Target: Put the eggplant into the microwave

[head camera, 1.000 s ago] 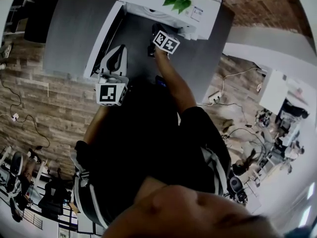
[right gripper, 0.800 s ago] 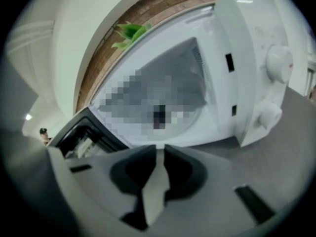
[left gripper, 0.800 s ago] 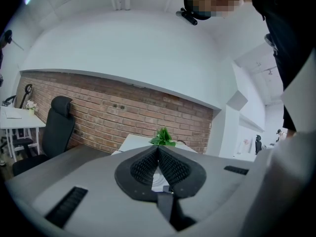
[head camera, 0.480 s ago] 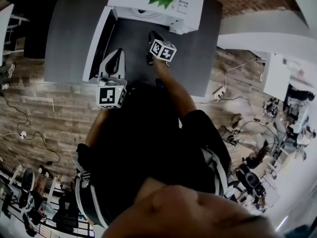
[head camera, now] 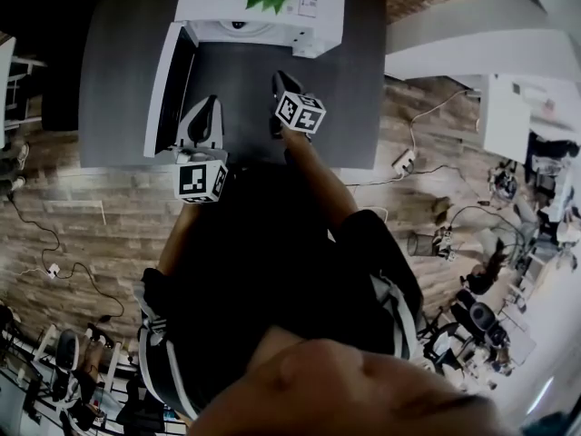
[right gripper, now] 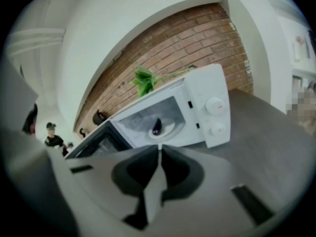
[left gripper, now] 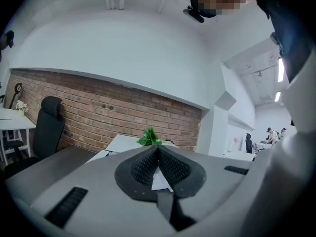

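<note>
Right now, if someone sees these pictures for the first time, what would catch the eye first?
The white microwave stands on the grey table with its door swung open, and the dark eggplant lies inside. A green plant sits on top, before a brick wall.

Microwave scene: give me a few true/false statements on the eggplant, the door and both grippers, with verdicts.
1. The eggplant lies inside the microwave. True.
2. The microwave door is closed. False: it stands swung open to the side.
3. The right gripper holds the eggplant. False: its jaws are together with nothing between them, and the eggplant is apart from it, inside the oven.
4. The left gripper has its jaws together and holds nothing. True.
5. A green plant sits on top of the microwave. True.
</note>
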